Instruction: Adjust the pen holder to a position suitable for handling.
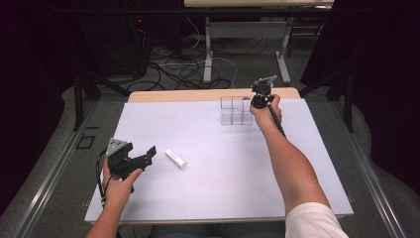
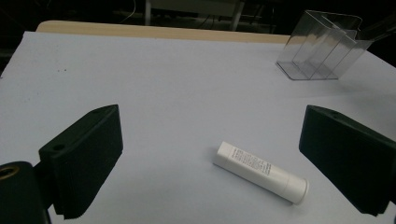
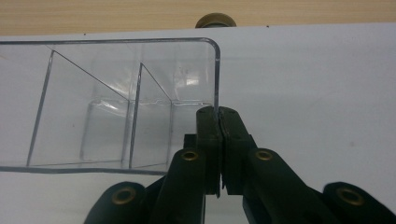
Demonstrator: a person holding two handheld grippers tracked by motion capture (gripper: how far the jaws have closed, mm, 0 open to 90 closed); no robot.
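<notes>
A clear plastic organizer (image 1: pixel 236 110) with several compartments stands at the far side of the white table. My right gripper (image 1: pixel 250 102) is over its right end. In the right gripper view, the right gripper (image 3: pixel 217 112) is shut on the organizer's (image 3: pixel 116 107) thin right wall, the jaws pinching it from both sides. A white tube (image 1: pixel 176 158) lies flat on the table at the near left. My left gripper (image 1: pixel 143 157) hovers just left of it, open. In the left gripper view the tube (image 2: pixel 261 171) lies between the wide-apart jaws of the left gripper (image 2: pixel 210 123), nearer the right one and untouched.
The white table top (image 1: pixel 223 188) has a wooden strip (image 1: pixel 198 95) along its far edge. Behind it are floor cables (image 1: pixel 188 69) and the legs of another table (image 1: pixel 208 49). The organizer (image 2: pixel 322 46) shows far right in the left gripper view.
</notes>
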